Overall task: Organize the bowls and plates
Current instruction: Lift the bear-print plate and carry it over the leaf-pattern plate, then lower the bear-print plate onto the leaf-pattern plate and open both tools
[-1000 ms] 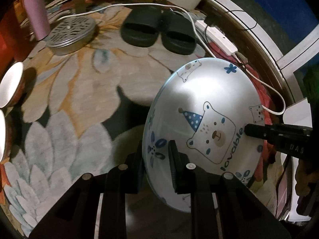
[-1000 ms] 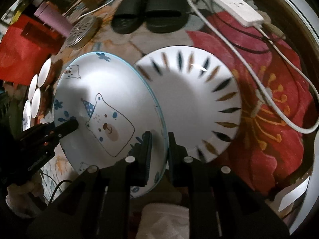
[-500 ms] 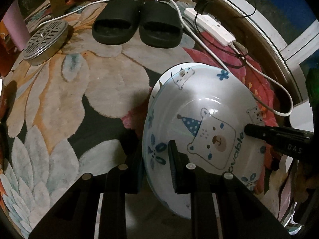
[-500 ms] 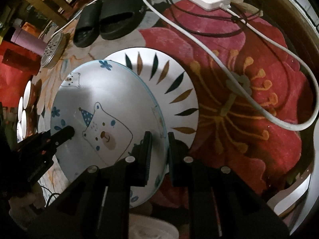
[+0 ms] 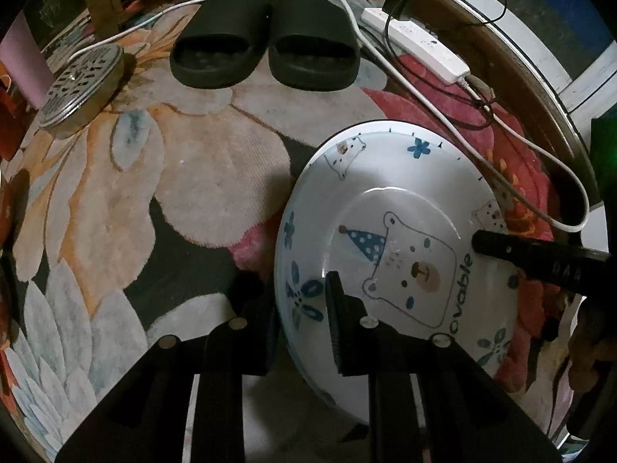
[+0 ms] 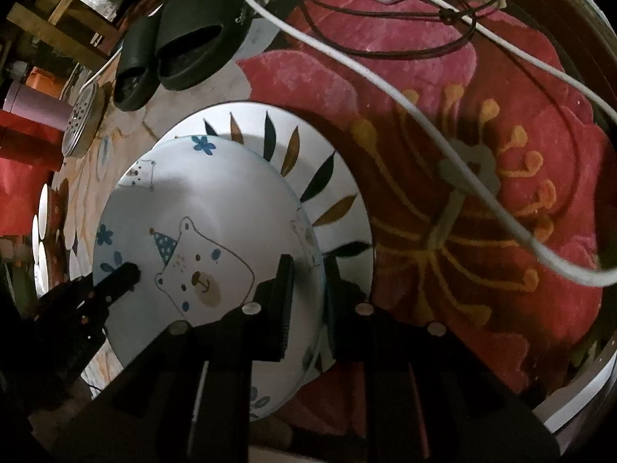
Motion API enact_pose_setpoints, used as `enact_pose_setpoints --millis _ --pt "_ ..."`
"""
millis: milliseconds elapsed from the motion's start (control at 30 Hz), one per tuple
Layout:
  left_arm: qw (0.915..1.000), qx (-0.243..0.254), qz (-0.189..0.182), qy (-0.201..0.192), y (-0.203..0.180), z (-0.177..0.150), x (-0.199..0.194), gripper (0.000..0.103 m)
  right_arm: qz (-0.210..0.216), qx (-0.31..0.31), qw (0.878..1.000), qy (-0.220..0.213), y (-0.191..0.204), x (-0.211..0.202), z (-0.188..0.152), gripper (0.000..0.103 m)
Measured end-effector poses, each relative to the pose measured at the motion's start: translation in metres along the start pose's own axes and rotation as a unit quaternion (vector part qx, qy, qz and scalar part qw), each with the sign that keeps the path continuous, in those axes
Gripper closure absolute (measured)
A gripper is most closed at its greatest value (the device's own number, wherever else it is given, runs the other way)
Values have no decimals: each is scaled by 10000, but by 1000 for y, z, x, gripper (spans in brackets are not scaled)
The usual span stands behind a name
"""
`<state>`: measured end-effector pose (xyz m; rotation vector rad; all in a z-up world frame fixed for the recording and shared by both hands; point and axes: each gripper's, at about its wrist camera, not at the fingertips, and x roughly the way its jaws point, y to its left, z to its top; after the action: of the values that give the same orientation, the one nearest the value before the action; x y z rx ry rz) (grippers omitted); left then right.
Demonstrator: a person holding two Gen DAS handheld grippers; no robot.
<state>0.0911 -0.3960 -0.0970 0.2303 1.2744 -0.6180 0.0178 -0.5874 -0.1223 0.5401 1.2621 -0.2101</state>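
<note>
A white bear-print bowl (image 5: 401, 239) is held by both grippers just above a white plate with a leaf-pattern rim (image 6: 331, 177) on the flowered rug. My left gripper (image 5: 300, 301) is shut on the bowl's left rim. My right gripper (image 6: 306, 270) is shut on the opposite rim, and its finger shows in the left wrist view (image 5: 540, 262). The bowl (image 6: 193, 231) covers most of the plate. Several white bowls (image 6: 40, 227) stand on edge at the far left of the right wrist view.
Black slippers (image 5: 266, 61) lie beyond the bowl. A round metal lid (image 5: 77, 85) and a pink cup (image 5: 23, 65) sit at the left. A white power strip (image 5: 420, 54) and its cables (image 6: 424, 115) cross the red flower part of the rug.
Both grippers have carried the bear bowl rightward over the leaf plate and lowered it, so it now covers most of the plate. The side bowls left the left wrist view.
</note>
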Motion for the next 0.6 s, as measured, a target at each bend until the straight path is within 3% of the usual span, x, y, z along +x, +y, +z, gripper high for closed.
enact_pose_setpoints --millis 367,433,467,500,567,600 --pt "10000 29 -67 4 1 3 -3 79 -161 41 9998 -126 3 0 1 85" --pt "10000 -12 -95 10 5 2 -6 52 -229 48 9996 -171 3 -2 0 83" --pt "9999 -48 -127 -41 8 1 -9 29 -287 33 9994 -215 4 -5 -1 79" --pt "9999 -73 -127 -83 10 0 -11 15 -334 5 9991 -261 7 -8 -2 74" --pt "9998 -113 -96 -143 15 -3 -16 8 -378 -139 9984 -390 13 -16 -6 39" --pt "9997 -131 -100 -152 17 -4 -18 8 -412 -227 9978 -460 17 -20 -8 30"
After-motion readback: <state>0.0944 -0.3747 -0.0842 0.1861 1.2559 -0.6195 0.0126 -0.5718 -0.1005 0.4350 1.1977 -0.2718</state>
